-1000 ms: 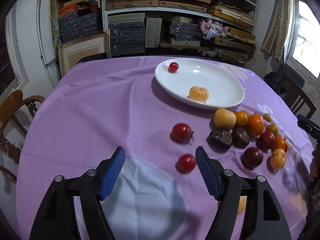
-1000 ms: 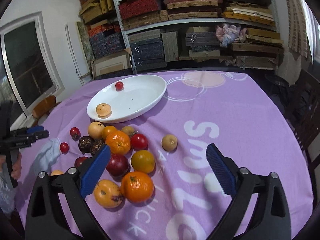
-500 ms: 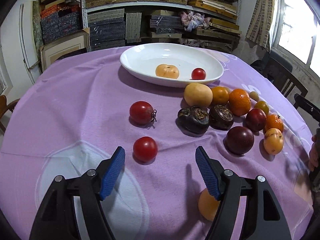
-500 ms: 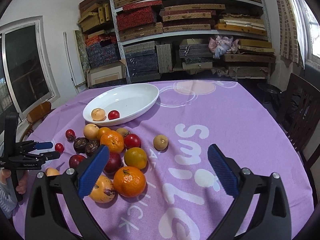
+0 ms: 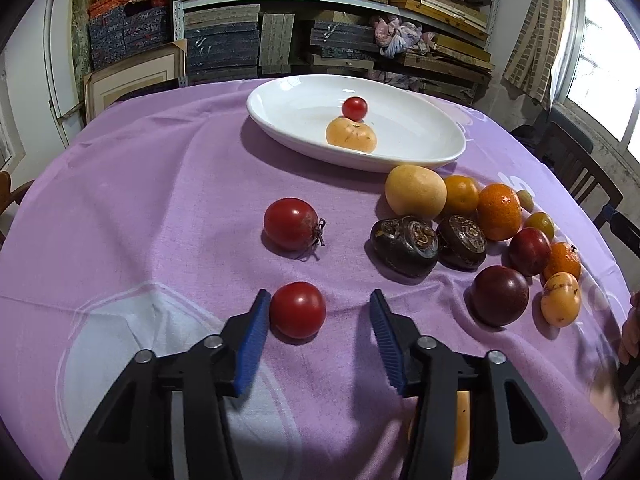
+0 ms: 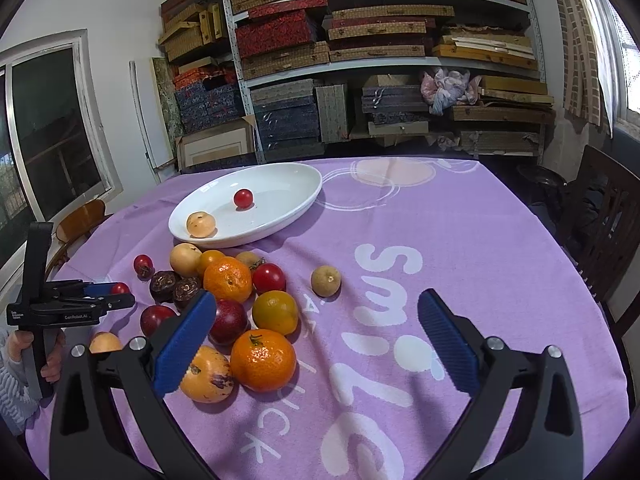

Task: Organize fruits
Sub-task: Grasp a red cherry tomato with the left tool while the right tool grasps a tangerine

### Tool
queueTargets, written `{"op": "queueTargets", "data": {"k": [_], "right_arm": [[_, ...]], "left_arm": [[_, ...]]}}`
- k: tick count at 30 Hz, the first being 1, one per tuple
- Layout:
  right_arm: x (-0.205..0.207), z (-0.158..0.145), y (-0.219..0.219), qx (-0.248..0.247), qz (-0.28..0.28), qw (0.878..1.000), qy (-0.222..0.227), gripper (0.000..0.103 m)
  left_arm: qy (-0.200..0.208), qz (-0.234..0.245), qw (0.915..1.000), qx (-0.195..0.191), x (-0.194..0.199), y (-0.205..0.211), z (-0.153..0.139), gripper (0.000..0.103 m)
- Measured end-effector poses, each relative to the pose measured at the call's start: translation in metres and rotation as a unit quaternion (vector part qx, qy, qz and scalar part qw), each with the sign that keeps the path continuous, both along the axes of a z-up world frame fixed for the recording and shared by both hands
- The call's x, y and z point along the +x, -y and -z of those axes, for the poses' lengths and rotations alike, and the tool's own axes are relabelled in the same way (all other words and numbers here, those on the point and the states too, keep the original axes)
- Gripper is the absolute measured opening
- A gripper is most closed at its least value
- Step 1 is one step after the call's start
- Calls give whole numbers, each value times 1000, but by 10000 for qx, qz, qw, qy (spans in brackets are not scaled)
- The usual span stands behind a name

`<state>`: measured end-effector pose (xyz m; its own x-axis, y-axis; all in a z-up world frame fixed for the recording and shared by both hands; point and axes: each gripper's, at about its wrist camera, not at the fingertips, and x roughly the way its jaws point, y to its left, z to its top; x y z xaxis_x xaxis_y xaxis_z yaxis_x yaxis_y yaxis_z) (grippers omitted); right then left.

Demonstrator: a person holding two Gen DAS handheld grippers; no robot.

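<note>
My left gripper (image 5: pixel 318 312) is open around a small red tomato (image 5: pixel 297 310) on the purple cloth; the tomato sits close to the left finger. A larger red tomato (image 5: pixel 291 223) lies just beyond. The white oval plate (image 5: pixel 432 152) holds a cherry tomato (image 5: pixel 354 108) and a pale orange fruit (image 5: pixel 351 134). A pile of oranges, dark plums and brown fruits (image 5: pixel 472 224) lies right of the gripper. My right gripper (image 6: pixel 314 320) is open and empty above the cloth, right of the fruit pile (image 6: pixel 240 304). The left gripper (image 6: pixel 80 300) shows in the right wrist view.
A lone tan fruit (image 6: pixel 326 280) lies right of the pile. An orange fruit (image 5: pixel 460 428) sits under my left gripper's right arm. Shelves of boxes (image 6: pixel 360 60) stand behind the table. Wooden chairs (image 6: pixel 604 216) stand at the table's right and left edges.
My left gripper has moved forward so the small red tomato now sits between its fingers, and the fingers have narrowed. The cherry tomato has rolled within the plate. My right gripper barely moved.
</note>
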<state>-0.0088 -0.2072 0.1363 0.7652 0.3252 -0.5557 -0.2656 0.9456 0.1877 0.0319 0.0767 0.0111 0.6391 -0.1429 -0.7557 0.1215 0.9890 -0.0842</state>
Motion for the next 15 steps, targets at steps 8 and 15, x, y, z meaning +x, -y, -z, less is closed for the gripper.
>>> {"op": "queueTargets", "data": {"k": [8,15], "right_arm": [[-1,3,-13,-56,-478,9987,-158,99],[-25,7,-46,-413,-1547,9870,-158,72]], "left_arm": [[-35,3,9997,-233,1,-6,1,26],[-39,-45,9992,-396,-4,-14,1,26]]}}
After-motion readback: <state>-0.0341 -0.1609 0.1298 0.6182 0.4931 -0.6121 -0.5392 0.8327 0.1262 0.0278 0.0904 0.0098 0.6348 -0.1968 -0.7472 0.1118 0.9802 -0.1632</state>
